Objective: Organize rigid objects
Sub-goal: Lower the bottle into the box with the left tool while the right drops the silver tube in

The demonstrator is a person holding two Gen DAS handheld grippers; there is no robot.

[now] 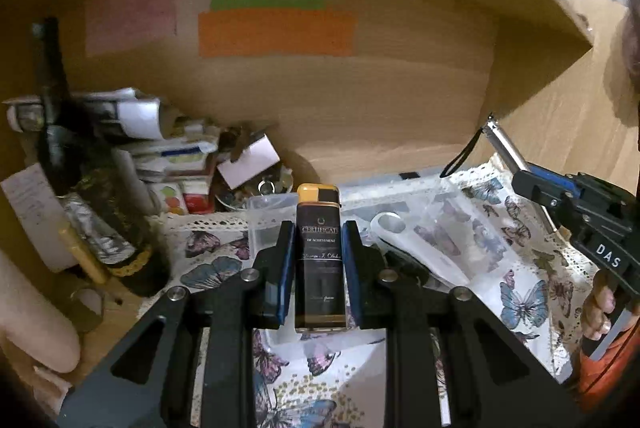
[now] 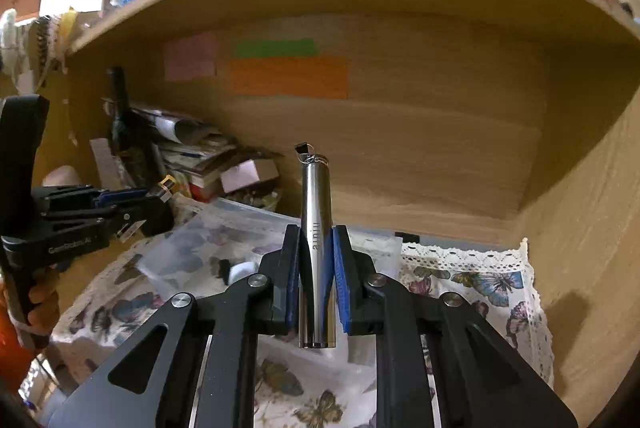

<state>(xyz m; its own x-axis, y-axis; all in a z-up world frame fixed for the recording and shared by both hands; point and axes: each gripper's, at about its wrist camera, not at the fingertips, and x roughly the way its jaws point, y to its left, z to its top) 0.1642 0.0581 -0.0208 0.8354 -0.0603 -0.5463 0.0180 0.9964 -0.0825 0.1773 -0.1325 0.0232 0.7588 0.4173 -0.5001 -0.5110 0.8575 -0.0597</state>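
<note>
Wooden shelf alcove [image 2: 440, 168], butterfly cloth [image 2: 480, 280]. Left gripper [image 1: 318, 260] clamps black-gold lighter [image 1: 319, 260]; right gripper [image 2: 316, 268] clamps steel cylinder [image 2: 316, 240]; both lifted over clear tray [image 1: 264, 224], presumably for sorting.

right tool [image 2: 316, 256] clamps upright silver cylinder [image 2: 316, 228], ring at its top, above butterfly cloth [image 2: 480, 284]. left tool [image 2: 132, 214] at left edge, inside wooden shelf [image 2: 440, 156].
</note>
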